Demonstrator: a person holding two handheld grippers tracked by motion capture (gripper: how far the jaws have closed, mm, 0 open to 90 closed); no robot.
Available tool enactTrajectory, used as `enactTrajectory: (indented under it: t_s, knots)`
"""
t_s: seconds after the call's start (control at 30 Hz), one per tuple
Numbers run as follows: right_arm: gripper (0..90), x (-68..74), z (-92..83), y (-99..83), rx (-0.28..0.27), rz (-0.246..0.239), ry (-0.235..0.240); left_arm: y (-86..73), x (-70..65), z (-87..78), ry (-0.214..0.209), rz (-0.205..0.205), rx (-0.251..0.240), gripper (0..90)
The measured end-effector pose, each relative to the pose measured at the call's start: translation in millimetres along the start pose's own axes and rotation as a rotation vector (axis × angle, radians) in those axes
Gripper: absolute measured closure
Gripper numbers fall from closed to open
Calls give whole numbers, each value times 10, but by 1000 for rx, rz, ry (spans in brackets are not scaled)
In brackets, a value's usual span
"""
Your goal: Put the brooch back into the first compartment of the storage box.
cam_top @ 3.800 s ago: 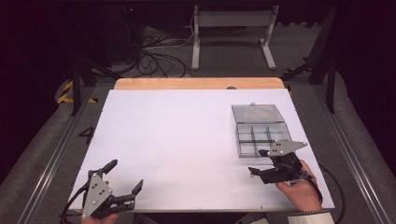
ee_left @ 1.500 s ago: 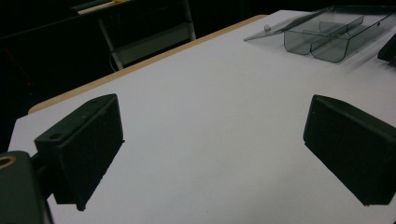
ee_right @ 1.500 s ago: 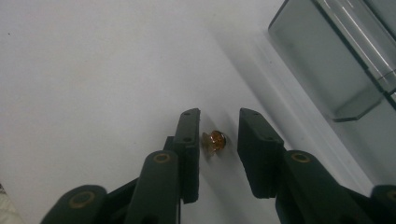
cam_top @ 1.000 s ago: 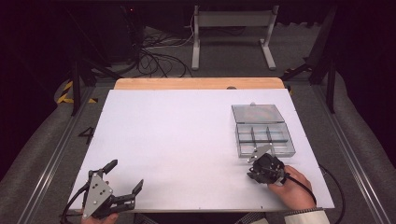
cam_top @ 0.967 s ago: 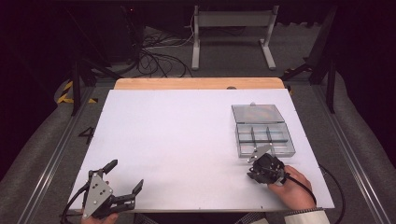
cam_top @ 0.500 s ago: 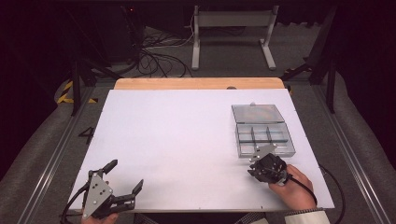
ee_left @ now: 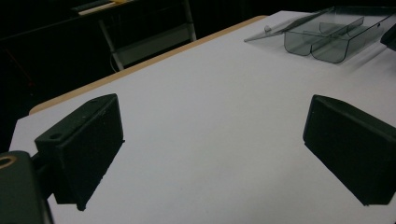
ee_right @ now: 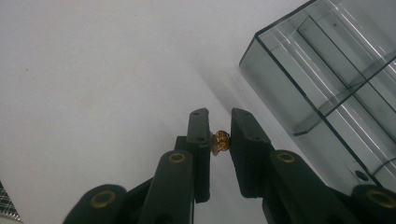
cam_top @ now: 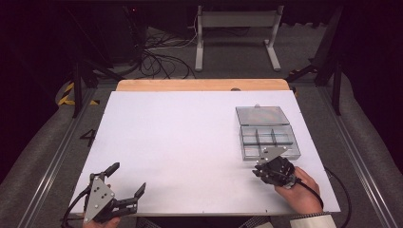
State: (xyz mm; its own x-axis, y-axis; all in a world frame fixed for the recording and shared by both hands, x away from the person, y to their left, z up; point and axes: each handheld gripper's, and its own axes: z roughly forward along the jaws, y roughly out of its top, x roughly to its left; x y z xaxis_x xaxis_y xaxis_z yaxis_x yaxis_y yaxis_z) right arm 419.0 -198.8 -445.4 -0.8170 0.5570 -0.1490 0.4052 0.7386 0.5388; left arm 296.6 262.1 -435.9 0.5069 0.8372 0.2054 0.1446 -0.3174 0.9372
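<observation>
A small round gold-brown piece sits pinched between the two black jaws of my right gripper, which is shut on it just above the white table. In the high view, that right gripper is right in front of the near left corner of a clear grey compartment box. The box stands open and its near compartments look empty. My left gripper rests at the table's front left, open with nothing between its jaws. In its own view the left gripper faces the far-off box.
The box's lid lies flat behind it. The white tabletop has a wooden strip along its far edge. Cables and a metal stand lie on the floor beyond. A hand holds the right gripper near the front edge.
The right gripper has swung left from the box's front edge, tipped down toward the table and closed its jaws. Over the last second it barely moved. The left gripper has stayed still.
</observation>
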Motion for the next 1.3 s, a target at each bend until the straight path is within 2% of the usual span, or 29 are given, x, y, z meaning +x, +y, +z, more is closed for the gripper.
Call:
enactTrajectory:
  t_s: [0.1, 0.3, 0.77, 1.13, 1.3]
  knots:
    - [784, -5, -20, 3, -19, -1, 5, 0, 1, -1, 1, 0, 1, 56]
    - [784, -34, -83, 10, -67, 25, 6, 0, 1, -1, 2, 0, 3, 56]
    - [784, -145, -283, 14, -225, 109, -16, 0, 0, -1, 2, 2, 5, 56]
    - [782, -193, -331, 79, -263, 139, -56, 0, 1, 1, 3, -1, 4, 56]
    - [782, -231, -340, 128, -264, 158, -73, -1, 2, 3, 2, -2, 5, 56]
